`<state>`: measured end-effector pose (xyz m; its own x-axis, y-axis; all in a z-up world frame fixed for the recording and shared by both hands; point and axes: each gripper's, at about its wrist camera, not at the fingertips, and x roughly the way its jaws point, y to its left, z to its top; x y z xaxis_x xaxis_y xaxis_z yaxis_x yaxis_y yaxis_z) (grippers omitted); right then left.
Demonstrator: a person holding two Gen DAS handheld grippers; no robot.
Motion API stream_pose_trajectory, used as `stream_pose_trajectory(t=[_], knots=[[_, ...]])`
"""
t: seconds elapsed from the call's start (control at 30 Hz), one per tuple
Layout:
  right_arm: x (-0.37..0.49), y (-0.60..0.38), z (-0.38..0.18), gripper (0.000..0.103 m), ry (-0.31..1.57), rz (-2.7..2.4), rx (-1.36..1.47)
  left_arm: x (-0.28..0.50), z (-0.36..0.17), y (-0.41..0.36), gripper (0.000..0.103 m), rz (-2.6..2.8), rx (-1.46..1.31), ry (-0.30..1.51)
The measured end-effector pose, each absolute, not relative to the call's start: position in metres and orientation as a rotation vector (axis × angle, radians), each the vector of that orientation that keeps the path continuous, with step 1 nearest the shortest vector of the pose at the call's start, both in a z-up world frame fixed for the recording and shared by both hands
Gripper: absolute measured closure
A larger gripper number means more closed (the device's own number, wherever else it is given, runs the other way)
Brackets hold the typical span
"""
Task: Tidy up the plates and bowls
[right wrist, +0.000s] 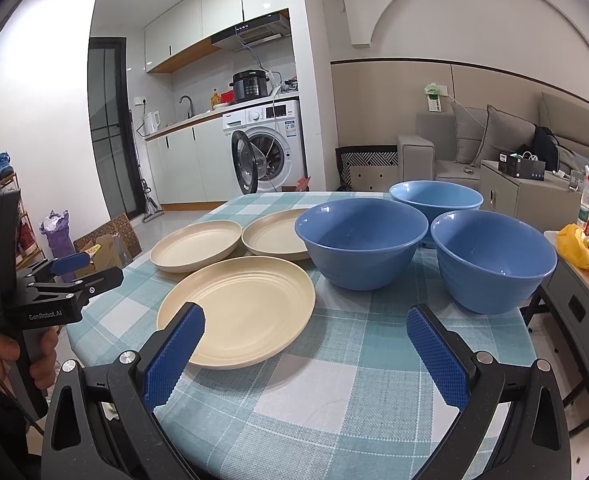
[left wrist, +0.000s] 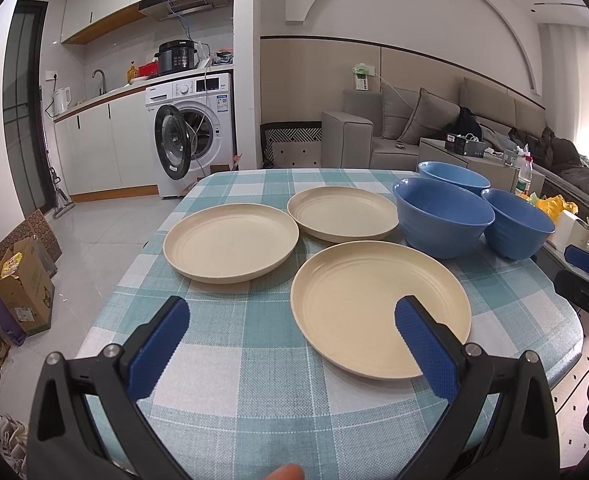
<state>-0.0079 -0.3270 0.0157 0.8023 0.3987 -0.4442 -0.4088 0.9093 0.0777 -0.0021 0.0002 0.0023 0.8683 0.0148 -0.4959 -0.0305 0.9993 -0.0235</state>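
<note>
my left gripper (left wrist: 292, 312) is spread wide with nothing in it, hanging above the near edge of the checked table (left wrist: 254, 368). three cream plates (left wrist: 230, 242) lie flat there in a loose triangle, the nearest plate (left wrist: 378, 304) just ahead of my right finger. right of them are three blue bowls (right wrist: 360, 240), upright and bunched close. my right gripper (right wrist: 306, 326) is wide open too, empty, hovering over the cloth.
</note>
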Motion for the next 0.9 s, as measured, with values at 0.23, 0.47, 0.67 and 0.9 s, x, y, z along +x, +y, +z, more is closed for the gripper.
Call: stream_pose_trajectory(t=[0.23, 0.47, 0.67, 0.9], knots=[[-0.006, -0.324, 0.02, 0.0, 0.472, 0.425, -0.046, 0.002, 0.007, 0.0, 0.0, 0.02, -0.022, 0.518], [0.005, -0.326, 0.034, 0.0, 0.486, 0.41, -0.054, 0.012, 0.017, 0.005, 0.0, 0.014, -0.027, 0.527], [0.014, -0.321, 0.047, 0.0, 0.502, 0.427, -0.078, 0.024, 0.025, 0.015, 0.0, 0.032, -0.032, 0.536], [0.027, -0.315, 0.062, 0.0, 0.504, 0.45, -0.103, 0.032, 0.036, 0.026, 0.0, 0.046, -0.008, 0.518]])
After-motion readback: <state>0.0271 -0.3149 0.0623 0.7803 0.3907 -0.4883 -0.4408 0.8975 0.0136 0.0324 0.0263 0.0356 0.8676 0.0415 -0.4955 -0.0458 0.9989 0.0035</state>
